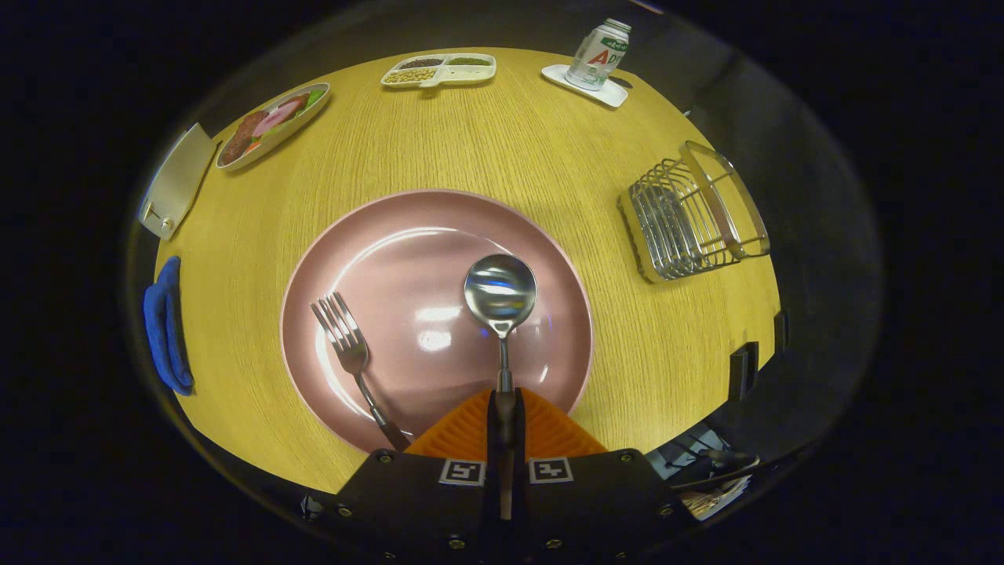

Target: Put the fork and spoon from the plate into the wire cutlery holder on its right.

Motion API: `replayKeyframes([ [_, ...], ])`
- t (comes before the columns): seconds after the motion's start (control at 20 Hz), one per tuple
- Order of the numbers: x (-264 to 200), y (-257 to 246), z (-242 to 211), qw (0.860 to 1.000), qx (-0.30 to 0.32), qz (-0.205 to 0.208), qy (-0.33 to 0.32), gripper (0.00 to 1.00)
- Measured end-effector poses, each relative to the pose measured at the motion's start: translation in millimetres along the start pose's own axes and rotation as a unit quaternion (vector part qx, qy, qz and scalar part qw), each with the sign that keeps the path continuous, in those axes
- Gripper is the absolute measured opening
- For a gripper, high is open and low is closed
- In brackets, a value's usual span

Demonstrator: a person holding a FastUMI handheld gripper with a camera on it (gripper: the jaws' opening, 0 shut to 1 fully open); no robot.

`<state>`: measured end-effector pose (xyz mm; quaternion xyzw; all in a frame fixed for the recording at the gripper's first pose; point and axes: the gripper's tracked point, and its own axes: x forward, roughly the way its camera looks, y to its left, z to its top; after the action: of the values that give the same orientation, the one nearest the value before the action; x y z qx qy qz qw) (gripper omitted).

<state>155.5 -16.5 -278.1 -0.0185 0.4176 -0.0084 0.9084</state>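
A pink plate [392, 259] lies on the wooden table just ahead of my fingers. My gripper [503, 404] is shut on the handle of a metal spoon [500, 294], whose bowl points forward over the plate's right half, seemingly lifted a little. A metal fork [349, 353] lies on the plate's left half, tines away from me, handle running toward the fingers. The wire cutlery holder [690, 216] stands on the table to the right of the plate, well beyond the fingers, and looks empty.
A tray of food [271, 125] and a divided dish [439, 69] sit at the table's far side. A can [600, 53] stands on a white coaster far right. A blue cloth [165, 326] hangs at the table's left edge, next to a grey board [176, 180].
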Motion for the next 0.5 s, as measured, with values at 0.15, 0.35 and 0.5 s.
replayKeyframes([
  [0.15,-17.1,-3.2,13.9,1.0,-0.004,-0.011,-0.02,0.06],
  [0.35,-47.4,-15.6,40.6,0.998,-0.001,-0.032,-0.055,0.06],
  [0.5,-71.5,-31.4,58.8,0.995,0.007,-0.052,-0.08,0.06],
])
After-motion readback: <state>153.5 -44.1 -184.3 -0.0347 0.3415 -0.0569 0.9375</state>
